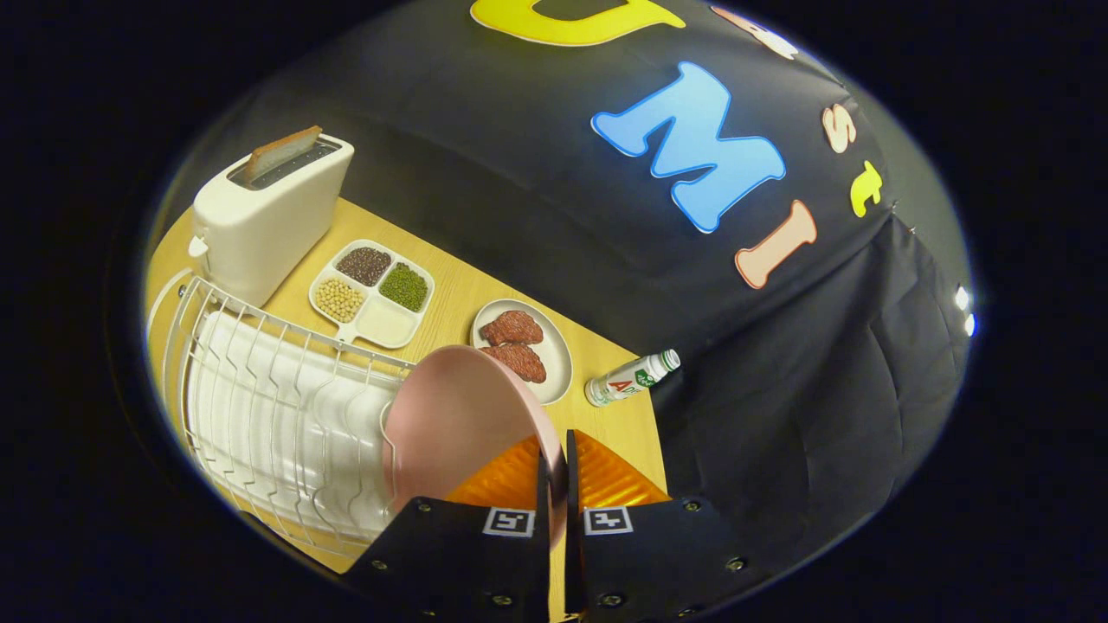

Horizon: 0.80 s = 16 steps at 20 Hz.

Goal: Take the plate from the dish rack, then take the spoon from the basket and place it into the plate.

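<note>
Since the gripper (554,484) pinches only the plate's (459,415) rim, it could slip onto the rack (260,407) at nine o'clock.

A wooden table (467,298) stands against a black cloth wall (537,190) that hangs in folds beyond its far edge. On the table a white toaster (268,212) holds a slice of bread (279,152), with a four-part tray (372,292) of beans beside it. Two small bright lights (963,310) shine off past the cloth.
</note>
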{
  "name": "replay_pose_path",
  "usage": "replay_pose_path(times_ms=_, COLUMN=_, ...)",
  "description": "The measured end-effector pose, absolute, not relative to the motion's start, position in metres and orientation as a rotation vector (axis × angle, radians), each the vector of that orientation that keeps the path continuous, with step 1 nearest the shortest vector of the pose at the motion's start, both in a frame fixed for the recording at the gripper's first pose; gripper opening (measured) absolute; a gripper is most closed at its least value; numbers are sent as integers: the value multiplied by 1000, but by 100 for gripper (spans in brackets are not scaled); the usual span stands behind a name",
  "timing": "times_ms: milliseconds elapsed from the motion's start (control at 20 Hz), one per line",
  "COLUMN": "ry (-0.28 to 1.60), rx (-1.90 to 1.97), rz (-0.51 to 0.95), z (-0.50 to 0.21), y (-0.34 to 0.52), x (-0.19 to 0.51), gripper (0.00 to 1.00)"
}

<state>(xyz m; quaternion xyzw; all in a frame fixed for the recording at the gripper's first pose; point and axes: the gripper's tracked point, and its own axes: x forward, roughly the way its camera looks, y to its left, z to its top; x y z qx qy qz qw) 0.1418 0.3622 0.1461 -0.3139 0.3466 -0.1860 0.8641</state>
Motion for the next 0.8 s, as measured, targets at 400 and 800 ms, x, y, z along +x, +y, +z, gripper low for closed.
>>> replay_pose_path(times_ms=400, ry=622, rx=-687, rz=-403, z=185, y=372, x=147, gripper=7)
replay_pose_path(times_ms=800, ry=648, rx=-438, rz=-297, z=215, y=336, x=125, gripper=7)
